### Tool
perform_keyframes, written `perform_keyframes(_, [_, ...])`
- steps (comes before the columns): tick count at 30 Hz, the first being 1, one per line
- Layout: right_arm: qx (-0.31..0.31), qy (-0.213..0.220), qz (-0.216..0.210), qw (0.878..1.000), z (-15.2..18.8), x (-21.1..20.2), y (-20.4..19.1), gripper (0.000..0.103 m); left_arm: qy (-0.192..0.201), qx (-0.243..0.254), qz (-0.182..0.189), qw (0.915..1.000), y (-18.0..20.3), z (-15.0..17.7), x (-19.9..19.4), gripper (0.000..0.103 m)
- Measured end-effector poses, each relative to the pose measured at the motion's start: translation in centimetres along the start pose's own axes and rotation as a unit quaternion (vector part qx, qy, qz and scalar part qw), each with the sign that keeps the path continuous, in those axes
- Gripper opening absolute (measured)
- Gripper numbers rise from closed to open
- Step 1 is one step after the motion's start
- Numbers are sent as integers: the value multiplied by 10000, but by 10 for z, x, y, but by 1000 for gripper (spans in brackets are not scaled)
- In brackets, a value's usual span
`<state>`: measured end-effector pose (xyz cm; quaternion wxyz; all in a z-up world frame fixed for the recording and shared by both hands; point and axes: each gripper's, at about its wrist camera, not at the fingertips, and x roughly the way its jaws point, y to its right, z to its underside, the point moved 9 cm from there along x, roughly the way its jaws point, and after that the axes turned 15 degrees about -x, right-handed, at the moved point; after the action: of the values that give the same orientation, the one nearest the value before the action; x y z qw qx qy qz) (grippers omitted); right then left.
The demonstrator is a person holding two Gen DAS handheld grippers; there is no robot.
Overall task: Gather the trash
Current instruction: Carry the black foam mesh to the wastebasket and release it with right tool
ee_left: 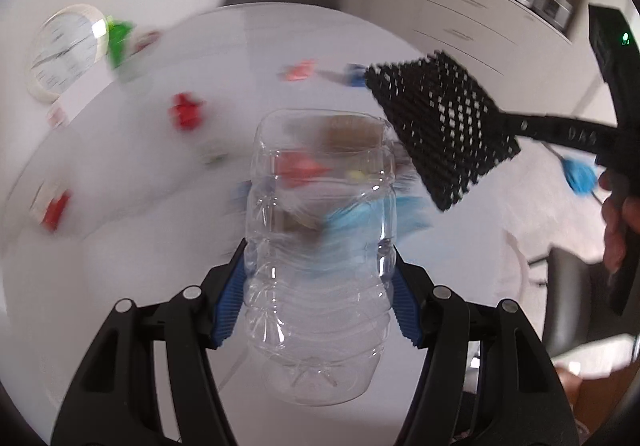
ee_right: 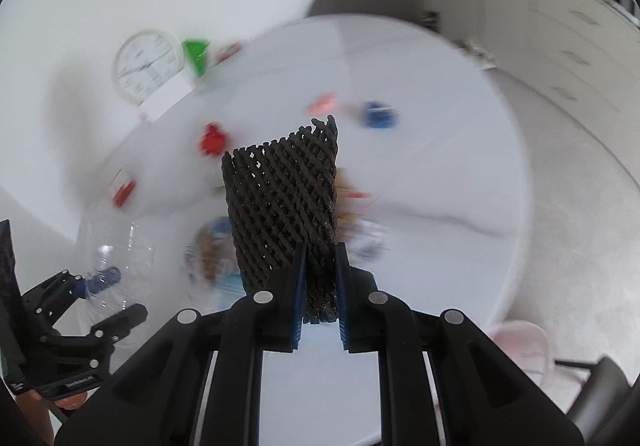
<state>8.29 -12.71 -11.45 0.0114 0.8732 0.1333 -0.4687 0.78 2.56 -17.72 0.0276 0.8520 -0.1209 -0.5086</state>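
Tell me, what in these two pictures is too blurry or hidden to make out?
- Left wrist view: the small red bits and other scraps on the table are smeared by motion; what they are is unclear.
- Left wrist view: things behind the clear bottle are warped by its plastic.
- Right wrist view: the black foam net hides the wrappers behind it.
- Both views: the clock numbers are too blurred to read.

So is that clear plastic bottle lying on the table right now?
No, the clear plastic bottle is clamped between the left gripper fingers, held above the white table.
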Motion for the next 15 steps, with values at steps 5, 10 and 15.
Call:
perform_keyframes(5, [690, -74, 894, 9936, 64, -65, 87, 15, -396, 992, 786, 9912, 108, 20, 20, 61])
perform_keyframes(10, [1391, -259, 1587, 9771, 141, -117, 160, 15, -901, 1740, 1454, 9698, 218, 54, 52, 61])
perform_keyframes(15, [1932, -366, 1999, 9599, 209, -156, 214, 15, -1363, 2212, 1667, 9512, 315, 89, 101, 61])
